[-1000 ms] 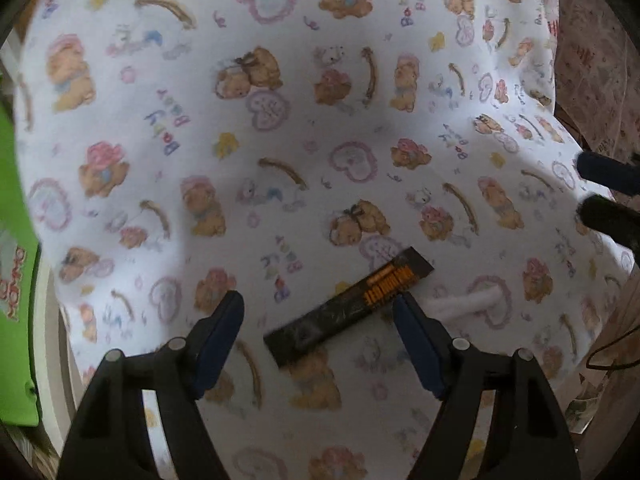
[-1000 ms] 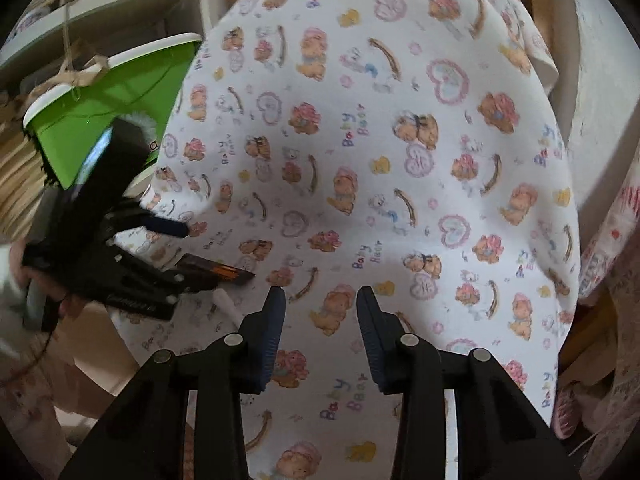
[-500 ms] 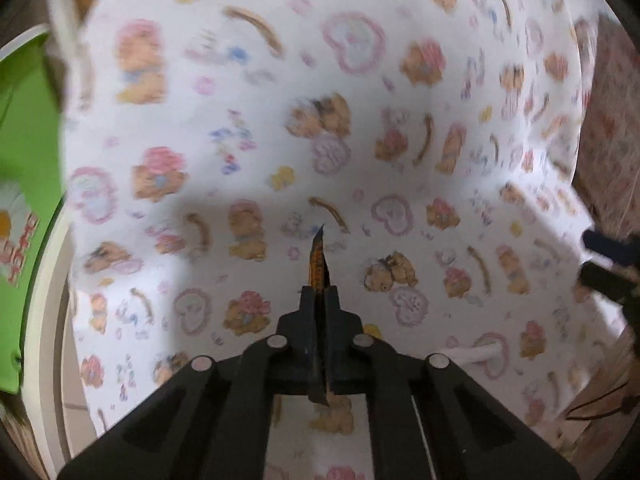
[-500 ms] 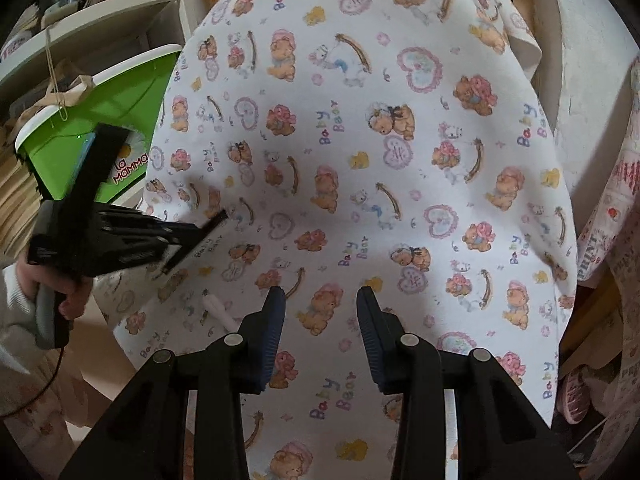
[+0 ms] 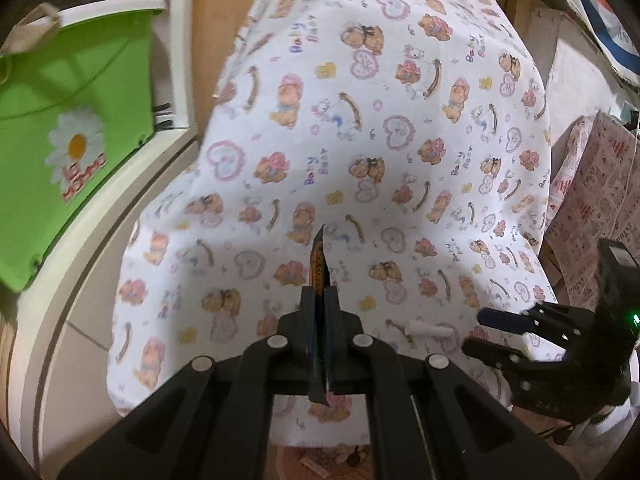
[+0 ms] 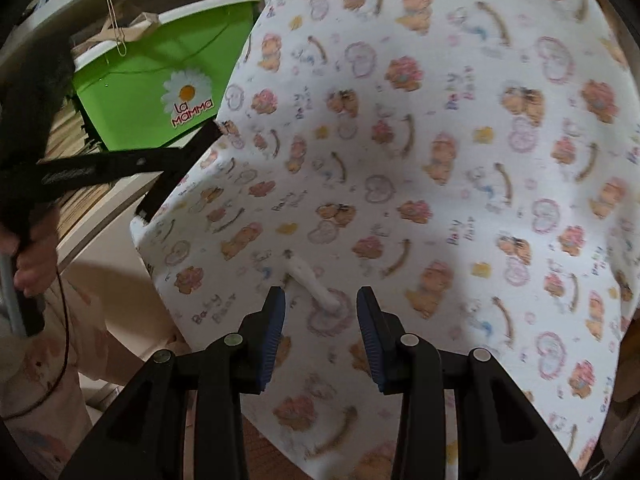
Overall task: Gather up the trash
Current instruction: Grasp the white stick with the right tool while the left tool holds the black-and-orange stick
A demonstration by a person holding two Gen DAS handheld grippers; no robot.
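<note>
My left gripper [image 5: 319, 304] is shut on a flat black and orange wrapper [image 5: 319, 258], held edge-on above the bear-print cloth [image 5: 400, 140]. In the right wrist view the same gripper [image 6: 182, 156] holds the wrapper [image 6: 180, 172] at the cloth's left edge, next to the green bin [image 6: 160, 96]. My right gripper [image 6: 320, 304] is open, with a small white rolled scrap [image 6: 316, 282] lying on the cloth just ahead between its fingers. The scrap also shows in the left wrist view [image 5: 430, 329], beside the right gripper [image 5: 492, 332].
The green bin [image 5: 60, 128] with a daisy logo stands on a white shelf [image 5: 100, 240] left of the cloth-covered table. A patterned box [image 5: 592, 208] stands at the right. Floor shows below the cloth's front edge.
My left gripper shut on the wrapper, lifted it and carried it left toward the green bin. My right gripper moved forward and down until the white scrap lay between its open fingers.
</note>
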